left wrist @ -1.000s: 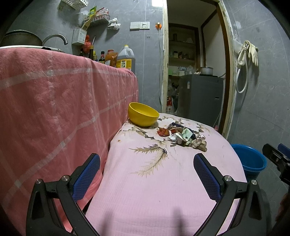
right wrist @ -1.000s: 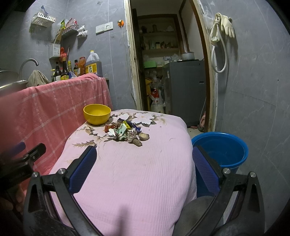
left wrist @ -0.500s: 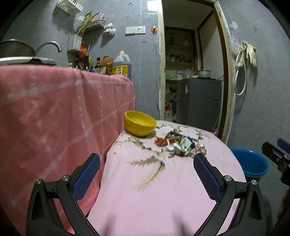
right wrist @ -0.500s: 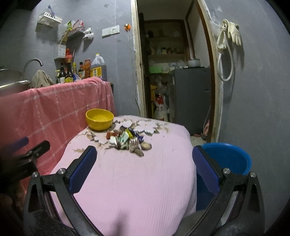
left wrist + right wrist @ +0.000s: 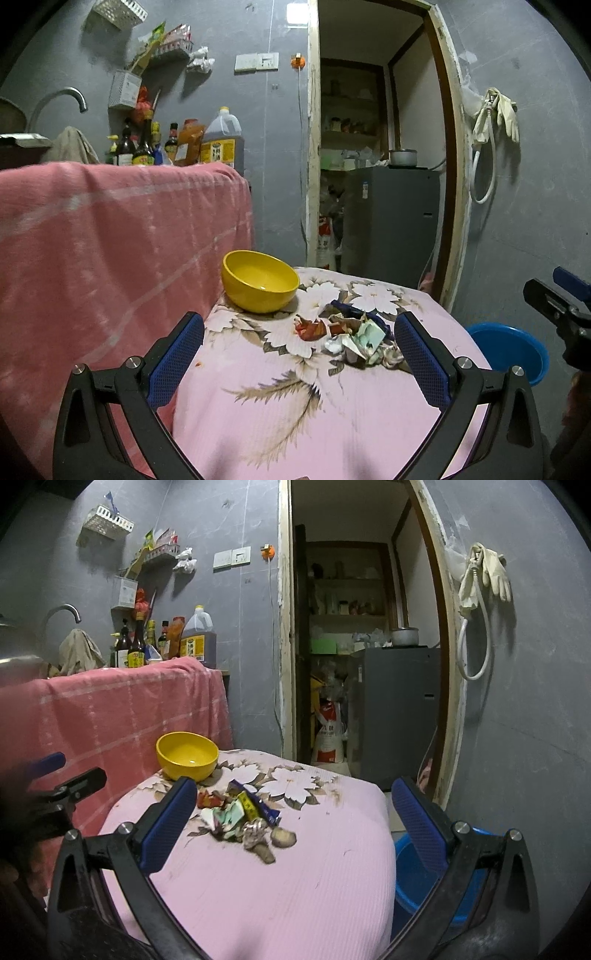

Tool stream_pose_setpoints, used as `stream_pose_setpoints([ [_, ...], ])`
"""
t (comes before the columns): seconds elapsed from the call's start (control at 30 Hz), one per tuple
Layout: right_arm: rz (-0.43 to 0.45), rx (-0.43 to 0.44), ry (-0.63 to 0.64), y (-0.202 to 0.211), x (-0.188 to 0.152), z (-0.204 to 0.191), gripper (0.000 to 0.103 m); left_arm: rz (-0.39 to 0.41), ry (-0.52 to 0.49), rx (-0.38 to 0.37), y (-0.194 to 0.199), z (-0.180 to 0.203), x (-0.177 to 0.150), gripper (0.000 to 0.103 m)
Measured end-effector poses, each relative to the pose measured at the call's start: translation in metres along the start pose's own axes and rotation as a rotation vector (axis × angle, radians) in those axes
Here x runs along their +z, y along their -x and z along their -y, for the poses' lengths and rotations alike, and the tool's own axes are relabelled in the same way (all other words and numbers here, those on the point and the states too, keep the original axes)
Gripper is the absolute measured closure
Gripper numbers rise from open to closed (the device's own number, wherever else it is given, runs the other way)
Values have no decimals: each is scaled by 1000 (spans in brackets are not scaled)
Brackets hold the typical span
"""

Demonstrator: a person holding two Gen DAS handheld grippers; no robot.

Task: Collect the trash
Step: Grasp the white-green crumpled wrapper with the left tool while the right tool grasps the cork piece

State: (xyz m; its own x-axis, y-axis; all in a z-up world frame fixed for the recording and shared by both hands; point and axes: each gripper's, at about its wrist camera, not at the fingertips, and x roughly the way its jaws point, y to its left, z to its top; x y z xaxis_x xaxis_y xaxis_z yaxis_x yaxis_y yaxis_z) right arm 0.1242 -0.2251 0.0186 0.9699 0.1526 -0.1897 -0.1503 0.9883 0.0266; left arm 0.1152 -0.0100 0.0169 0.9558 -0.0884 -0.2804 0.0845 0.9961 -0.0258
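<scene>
Your left gripper point(image 5: 299, 354) and right gripper point(image 5: 295, 819) were both spread wide, holding nothing. The trash pile point(image 5: 351, 338) lay at twelve o'clock, uncollected; the blue basin point(image 5: 511, 350) at three o'clock seemed empty.

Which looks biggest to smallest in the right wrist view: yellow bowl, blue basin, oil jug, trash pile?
1. Trash pile, the widest spread.
2. Yellow bowl.
3. Oil jug, though it stands farther back, so it only looks smaller.
Blue basin: unranked, mostly hidden behind the right gripper and table edge.
</scene>
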Motion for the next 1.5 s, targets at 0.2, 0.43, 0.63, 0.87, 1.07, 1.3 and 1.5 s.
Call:
stream_pose_setpoints([
  [0.2, -48, 4, 7, -37, -3, 6, 0, -88, 33, -48, -42, -4, -2, 2],
  [0.43, -176, 47, 21, -78, -21, 10, 0, -235, 44, -117, -88, -1, -15, 21],
  [0.63, -343, 99, 12, -111, -44, 11, 3, -364, 66, -201, -119, 6, -24, 51],
  [0.87, -503, 204, 6, -140, -65, 3, 21, -468, 157, -289, -140, 2, -30, 68],
  [1.07, -578, 258, 40, -162, -70, -11, 26, -540, 249, -358, -157, -1, -30, 79],
  [1.3, -629, 282, 45, -171, -78, -16, 45, -566, 314, -384, -158, -7, -27, 99],
  [1.5, -620, 296, -3, -161, -78, -8, 60, -526, 284, -366, -144, -6, -24, 102],
])
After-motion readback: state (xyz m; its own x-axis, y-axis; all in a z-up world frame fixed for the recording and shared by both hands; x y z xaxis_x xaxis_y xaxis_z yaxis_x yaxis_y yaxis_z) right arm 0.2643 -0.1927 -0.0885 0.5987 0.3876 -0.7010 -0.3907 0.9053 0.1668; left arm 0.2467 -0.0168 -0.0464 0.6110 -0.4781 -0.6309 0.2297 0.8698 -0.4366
